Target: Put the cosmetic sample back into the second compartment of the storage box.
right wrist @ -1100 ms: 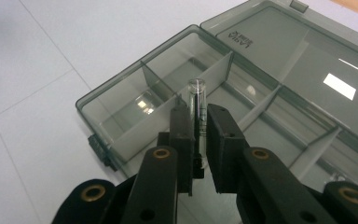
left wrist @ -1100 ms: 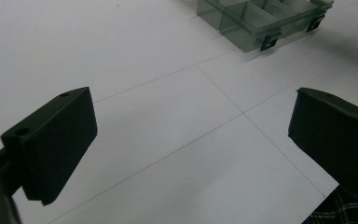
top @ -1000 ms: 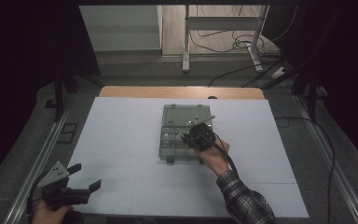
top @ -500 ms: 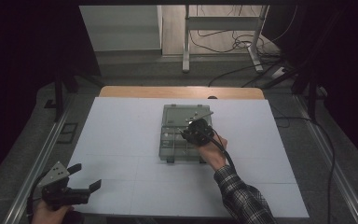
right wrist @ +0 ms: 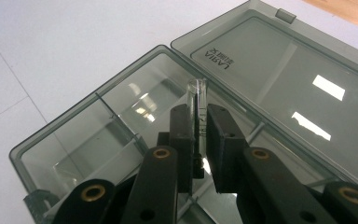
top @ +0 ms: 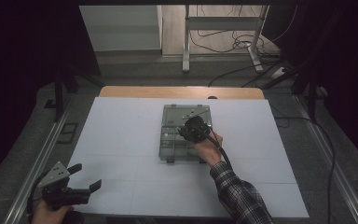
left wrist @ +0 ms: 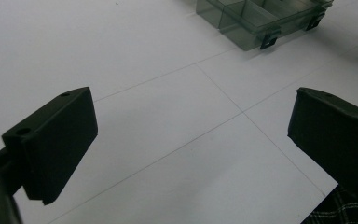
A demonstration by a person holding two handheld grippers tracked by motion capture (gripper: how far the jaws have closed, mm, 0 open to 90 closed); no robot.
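A dark room with cables on the floor surrounds a white table (top: 121, 140), where an open smoky plastic box (top: 172, 140) sits at frame centre. Over it, the right gripper (right wrist: 199, 140) pinches a small clear tube (right wrist: 197, 100) upright; the left gripper (top: 81, 179), jaws wide apart and empty, rests at lower left.

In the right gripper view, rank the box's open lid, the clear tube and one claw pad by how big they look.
1. Open lid, by far the largest.
2. Claw pad of the right claw.
3. Clear tube, clamped between the pads.

The pad sits nearer the camera and hides the tube's lower part, so 2 and 3 are unsure.
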